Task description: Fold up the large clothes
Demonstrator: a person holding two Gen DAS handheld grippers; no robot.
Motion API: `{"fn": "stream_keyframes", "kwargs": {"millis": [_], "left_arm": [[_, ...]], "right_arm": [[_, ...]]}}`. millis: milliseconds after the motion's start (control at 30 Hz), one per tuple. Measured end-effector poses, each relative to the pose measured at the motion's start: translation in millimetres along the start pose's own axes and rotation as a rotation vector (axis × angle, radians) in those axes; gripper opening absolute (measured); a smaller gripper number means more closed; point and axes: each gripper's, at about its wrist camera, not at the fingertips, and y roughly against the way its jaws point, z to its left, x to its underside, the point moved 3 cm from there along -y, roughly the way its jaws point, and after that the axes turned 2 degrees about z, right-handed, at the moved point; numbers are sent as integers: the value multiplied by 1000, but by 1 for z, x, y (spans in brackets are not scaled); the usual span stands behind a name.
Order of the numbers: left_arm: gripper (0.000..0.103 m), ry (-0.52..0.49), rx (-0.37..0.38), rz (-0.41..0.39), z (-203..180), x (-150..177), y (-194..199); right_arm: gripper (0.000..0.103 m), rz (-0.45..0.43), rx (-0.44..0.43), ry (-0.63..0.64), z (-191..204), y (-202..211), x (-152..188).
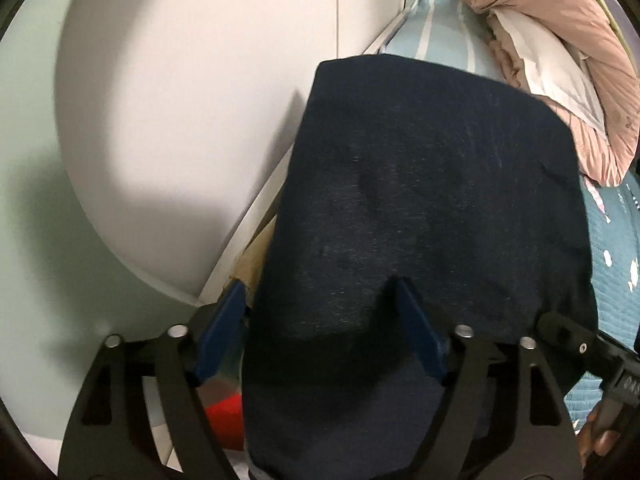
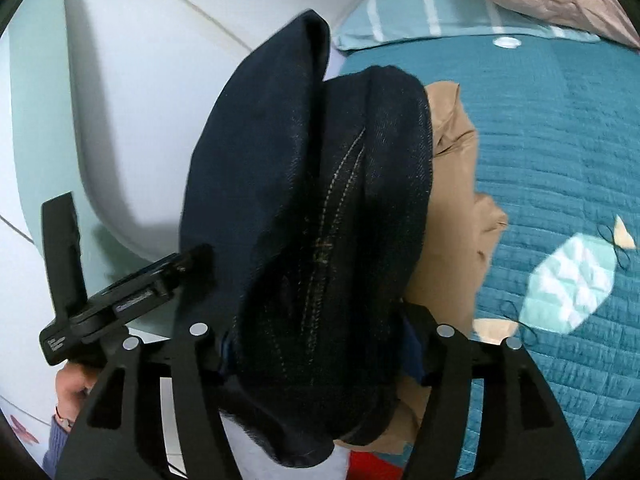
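Observation:
A folded pair of dark navy jeans (image 1: pixel 420 208) fills the left wrist view, lifted above the bed's edge. My left gripper (image 1: pixel 320 304) has its blue fingers (image 1: pixel 416 328) wide apart with the folded denim lying between and over them. In the right wrist view the same jeans (image 2: pixel 312 208) show as a thick folded bundle with tan stitching. My right gripper (image 2: pixel 316 344) straddles the bundle, its fingers mostly hidden by denim. The left gripper's body (image 2: pixel 100 304) shows at the left.
A teal quilted bedspread (image 2: pixel 552 152) covers the bed. Tan trousers (image 2: pixel 452 216) lie under the jeans. A striped light-blue pillow (image 1: pixel 436 28) and a pink padded jacket (image 1: pixel 560 40) are at the head. A white curved headboard (image 1: pixel 180 100) stands on the left. Something red (image 1: pixel 224 420) lies below.

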Motion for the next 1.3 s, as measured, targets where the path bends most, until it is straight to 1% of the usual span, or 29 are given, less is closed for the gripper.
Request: {"fn": "stream_keyframes", "kwargs": {"millis": [67, 200, 267, 367, 500, 533, 567, 600, 633, 767, 833, 933, 1033, 1200, 1300], "left_arm": [[84, 0, -18, -27, 1, 4, 10], [84, -18, -53, -110, -4, 16, 46], [87, -20, -67, -162, -7, 25, 70], [90, -27, -91, -230, -29, 39, 109], [93, -27, -53, -317, -72, 75, 174], [95, -25, -50, -340, -84, 85, 190], [95, -23, -48, -364, -98, 94, 205], [97, -22, -38, -380, -109, 100, 216], [98, -24, -27, -402, -123, 110, 232], [98, -69, -22, -485, -169, 147, 284], [98, -85, -27, -514, -185, 156, 301], [98, -93, 0, -569, -208, 173, 336], [98, -87, 25, -618, -225, 185, 365], [98, -110, 65, -689, -255, 203, 404], [98, -127, 100, -714, -270, 214, 423]], "right_arm": [[64, -6, -12, -16, -6, 7, 2], [64, -17, -14, 25, -7, 28, 4], [65, -25, 17, 79, -1, 45, 5], [68, -47, 74, 176, 7, 85, 13], [70, -79, 145, 273, 17, 146, 33], [71, -97, 167, 302, 20, 163, 39], [74, -116, 193, 329, 24, 180, 46], [82, -135, 210, 352, 28, 197, 53], [85, -160, 227, 372, 30, 217, 63], [87, -270, 251, 412, 41, 293, 99], [92, -329, 268, 424, 47, 325, 113], [93, -409, 277, 433, 54, 371, 136], [94, -466, 295, 435, 59, 407, 155], [94, -582, 388, 446, 63, 458, 189], [94, -634, 404, 423, 61, 486, 210]]}}
